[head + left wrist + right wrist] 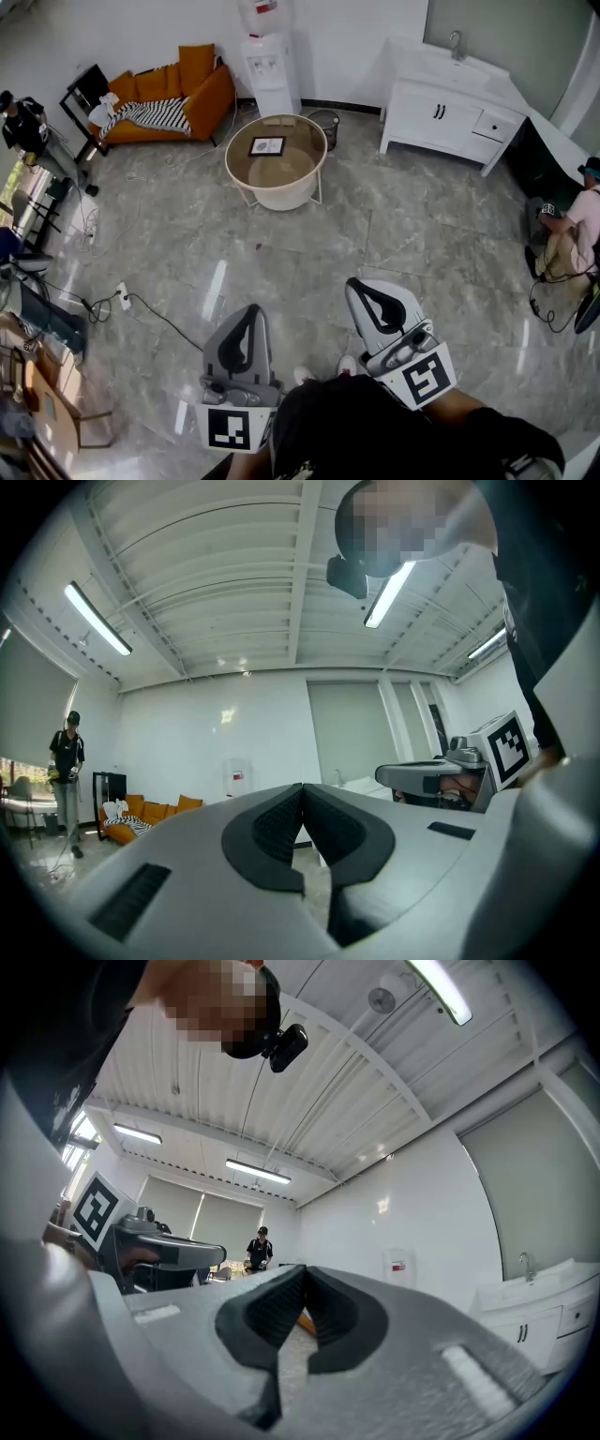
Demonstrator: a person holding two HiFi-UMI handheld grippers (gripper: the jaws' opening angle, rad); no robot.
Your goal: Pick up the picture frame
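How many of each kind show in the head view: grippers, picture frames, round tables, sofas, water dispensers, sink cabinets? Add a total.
Grippers: 2, left gripper, right gripper
Picture frame: 1
Round table: 1
Sofa: 1
Water dispenser: 1
Sink cabinet: 1
Total: 7

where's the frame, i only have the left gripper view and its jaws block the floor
Observer: In the head view the frame lies flat on a round table.
Operator: where does that table stand
Observer: At the far side of the floor, just in front of the water dispenser.
Operator: is the right gripper holding anything
Observer: No, the right gripper is shut, with nothing between its jaws.
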